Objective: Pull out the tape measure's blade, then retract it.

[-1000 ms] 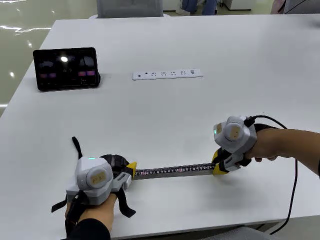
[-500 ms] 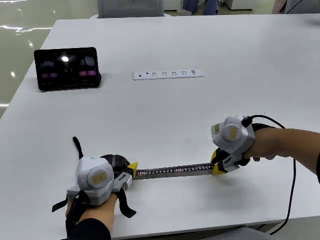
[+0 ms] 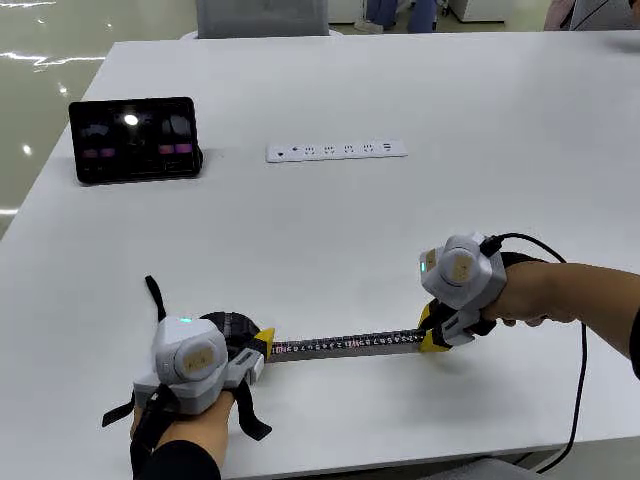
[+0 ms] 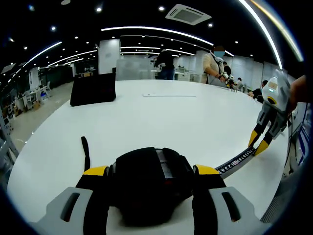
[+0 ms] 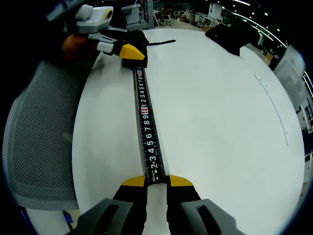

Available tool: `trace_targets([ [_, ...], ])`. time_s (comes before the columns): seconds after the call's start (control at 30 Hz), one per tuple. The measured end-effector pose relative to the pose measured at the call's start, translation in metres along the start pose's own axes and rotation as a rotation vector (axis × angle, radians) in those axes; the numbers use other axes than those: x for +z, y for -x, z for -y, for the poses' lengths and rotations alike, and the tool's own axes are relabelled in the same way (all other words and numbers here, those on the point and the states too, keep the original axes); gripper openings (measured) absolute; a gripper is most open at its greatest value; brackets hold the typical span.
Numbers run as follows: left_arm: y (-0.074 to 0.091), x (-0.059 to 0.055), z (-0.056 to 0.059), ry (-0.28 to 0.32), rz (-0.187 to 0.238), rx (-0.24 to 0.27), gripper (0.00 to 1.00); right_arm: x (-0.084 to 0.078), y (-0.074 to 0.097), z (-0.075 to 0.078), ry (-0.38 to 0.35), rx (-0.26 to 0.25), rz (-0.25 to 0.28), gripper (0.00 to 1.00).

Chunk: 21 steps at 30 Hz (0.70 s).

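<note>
Closing in by a little, the right gripper [image 3: 432,342] now sits slightly nearer the case [image 3: 228,327] than it did a second ago, so the stretch of blade [image 3: 345,345] lying exposed on the surface [image 3: 400,230] is a touch shorter. The tablet [image 3: 135,138] also drifts a hair in the head view, so part of that shift is the camera's. Even so, the gap between the two grippers looks reduced. I judge that the pull-out is done and the retraction has only just begun, with most of the blade yet to go back in.

The right gripper is clenched on the blade's tip: in the right gripper view the numbered strip runs straight out from between its yellow jaws to the case. The left gripper [image 4: 151,170] is clamped around the black case, one jaw on either side, holding it on the surface near the front edge.

Counting: one tape measure, with one case and one blade; two grippers; one tablet and one power strip [image 3: 337,150], both well apart from the work; one black strap [image 3: 153,293] lying just beside the case.
</note>
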State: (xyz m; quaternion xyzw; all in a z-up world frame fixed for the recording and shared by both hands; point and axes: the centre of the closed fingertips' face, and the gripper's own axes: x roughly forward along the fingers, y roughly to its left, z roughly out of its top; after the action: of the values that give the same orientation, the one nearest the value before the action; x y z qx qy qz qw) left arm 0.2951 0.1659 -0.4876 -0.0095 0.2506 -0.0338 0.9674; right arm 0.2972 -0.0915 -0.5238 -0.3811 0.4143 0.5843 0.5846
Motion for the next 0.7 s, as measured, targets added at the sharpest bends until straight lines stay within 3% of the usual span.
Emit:
trace_targets([
  [0.27,-0.0003,-0.0004,0.0003,-0.003,-0.002,-0.001,0.64,0.0033,-0.001,-0.0001,0.031,0.009,-0.023,0.11],
  [0.7,-0.0004,-0.0019,-0.0005,-0.009,-0.003,-0.001,0.64,0.0087,-0.0036,-0.0012,0.063,0.015,-0.02,0.11],
])
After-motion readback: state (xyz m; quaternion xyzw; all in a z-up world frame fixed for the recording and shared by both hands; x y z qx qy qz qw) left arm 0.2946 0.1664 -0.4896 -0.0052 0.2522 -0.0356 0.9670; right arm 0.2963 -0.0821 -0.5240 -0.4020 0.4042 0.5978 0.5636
